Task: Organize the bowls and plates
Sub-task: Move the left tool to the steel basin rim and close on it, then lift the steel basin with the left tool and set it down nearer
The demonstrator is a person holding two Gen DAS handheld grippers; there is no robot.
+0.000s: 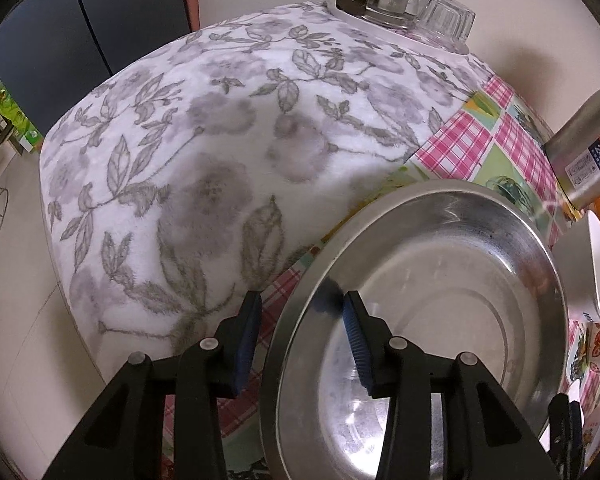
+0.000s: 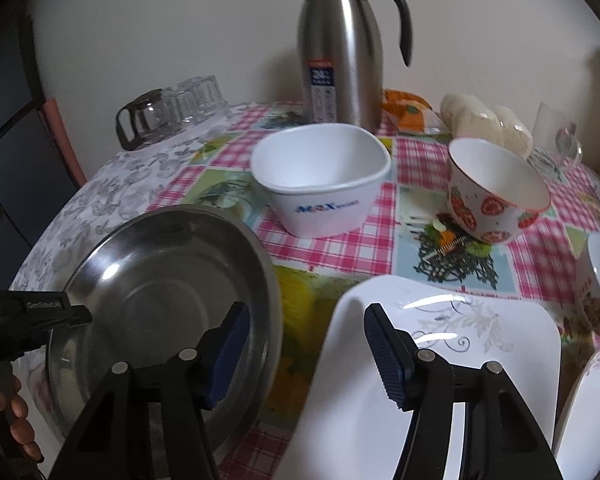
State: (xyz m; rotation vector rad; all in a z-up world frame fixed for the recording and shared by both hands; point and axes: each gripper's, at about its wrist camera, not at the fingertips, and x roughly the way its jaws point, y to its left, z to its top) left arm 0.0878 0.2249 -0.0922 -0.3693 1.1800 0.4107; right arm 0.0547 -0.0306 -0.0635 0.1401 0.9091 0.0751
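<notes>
Left gripper [image 1: 300,340] straddling the near rim of the steel plate [image 1: 440,280], fingers apart, one blue pad outside the rim and the other over the plate's inside; whether the pads are touching the metal cannot be told. Lying past the outer finger, the grey floral towel [image 1: 200,160] on the checked tablecloth [image 1: 460,140].

Right gripper [image 2: 304,344] hovering with fingers spread wide, gripping nothing; its left finger showing over the steel plate's right edge, its right finger over the near-left corner of the white square plate [image 2: 480,344]. Standing beyond the fingertips, the white square bowl [image 2: 320,184], the strawberry bowl [image 2: 496,196] leaning tilted, and the steel thermos jug [image 2: 340,52] farther back.
</notes>
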